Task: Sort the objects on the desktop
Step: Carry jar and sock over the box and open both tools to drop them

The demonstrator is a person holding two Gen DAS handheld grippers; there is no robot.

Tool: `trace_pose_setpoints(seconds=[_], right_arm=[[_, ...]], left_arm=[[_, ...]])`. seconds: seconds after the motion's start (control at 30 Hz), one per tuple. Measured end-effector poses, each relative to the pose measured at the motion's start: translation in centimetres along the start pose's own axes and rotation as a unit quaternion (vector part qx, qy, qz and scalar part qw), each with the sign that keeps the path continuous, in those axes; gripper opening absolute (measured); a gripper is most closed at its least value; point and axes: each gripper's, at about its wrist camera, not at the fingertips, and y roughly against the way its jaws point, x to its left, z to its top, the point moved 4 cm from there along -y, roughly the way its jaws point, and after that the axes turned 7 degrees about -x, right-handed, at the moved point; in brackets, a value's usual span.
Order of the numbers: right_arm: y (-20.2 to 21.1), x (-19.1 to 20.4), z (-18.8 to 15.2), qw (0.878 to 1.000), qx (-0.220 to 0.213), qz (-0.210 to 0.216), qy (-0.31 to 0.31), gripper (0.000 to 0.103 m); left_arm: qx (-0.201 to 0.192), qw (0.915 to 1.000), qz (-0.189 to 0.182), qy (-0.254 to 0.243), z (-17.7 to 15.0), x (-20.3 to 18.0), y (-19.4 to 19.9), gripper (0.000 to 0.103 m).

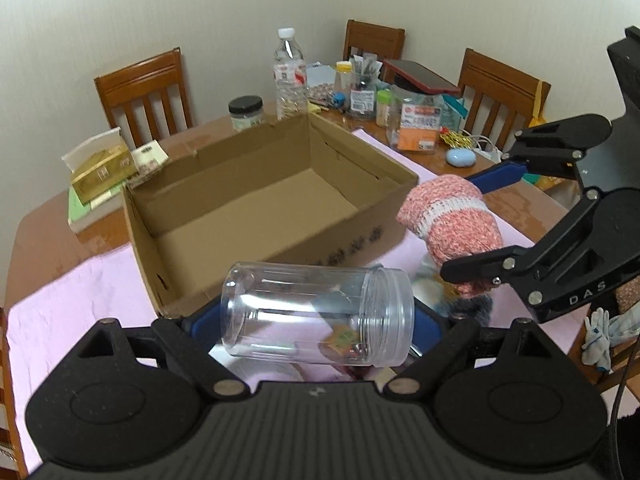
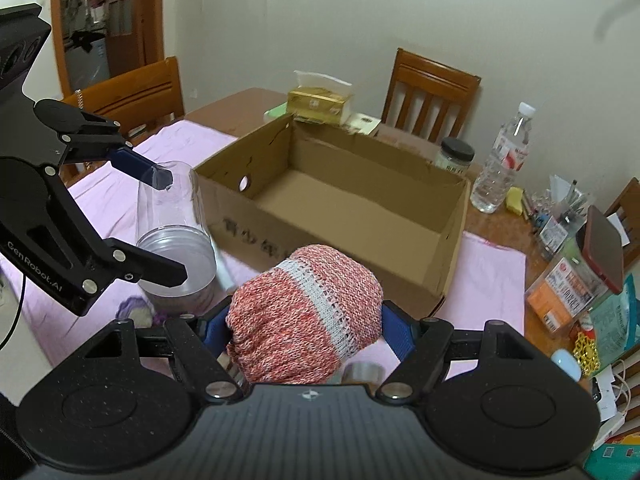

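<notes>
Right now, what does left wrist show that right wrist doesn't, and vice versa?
Left wrist only: the white work gloves hanging at the right edge.

Right wrist only: the wooden door frame behind the chair, and the hole in the box's side wall.

Both: the empty cardboard box, the clear plastic jar clamped in the left gripper, the pink knitted cover clamped in the right gripper, and the water bottle.

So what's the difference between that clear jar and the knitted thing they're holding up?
The clear jar is rigid, see-through plastic; the knitted item is soft, opaque pink-and-white yarn. The jar lies sideways in the left gripper, its open mouth showing; the knitted item bulges between the right gripper's fingers. Both are held up just in front of the empty cardboard box.
</notes>
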Motion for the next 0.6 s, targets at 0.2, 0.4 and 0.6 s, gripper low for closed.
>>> trace_pose_setpoints(seconds=[0.2, 0.4, 0.6], right_arm=[[-1.1, -1.3, 2.0, 1.0, -0.01, -0.001, 0.0, 0.08], [-2.6, -3.0, 4.2, 1.0, -0.021, 0.003, 0.004, 0.08], [-4.8, -4.1, 5.8, 1.0, -0.019, 0.012, 0.01, 0.08]], left_arm=[[-0.01, 0.9998, 0.018, 0.0, 2.0, 1.3, -0.5, 0.091], [-0.015, 0.9991, 0.039, 0.008, 3.8, 2.7, -1.6, 0.091], [-0.014, 0.9983, 0.051, 0.024, 4.9, 4.1, -3.2, 0.091]])
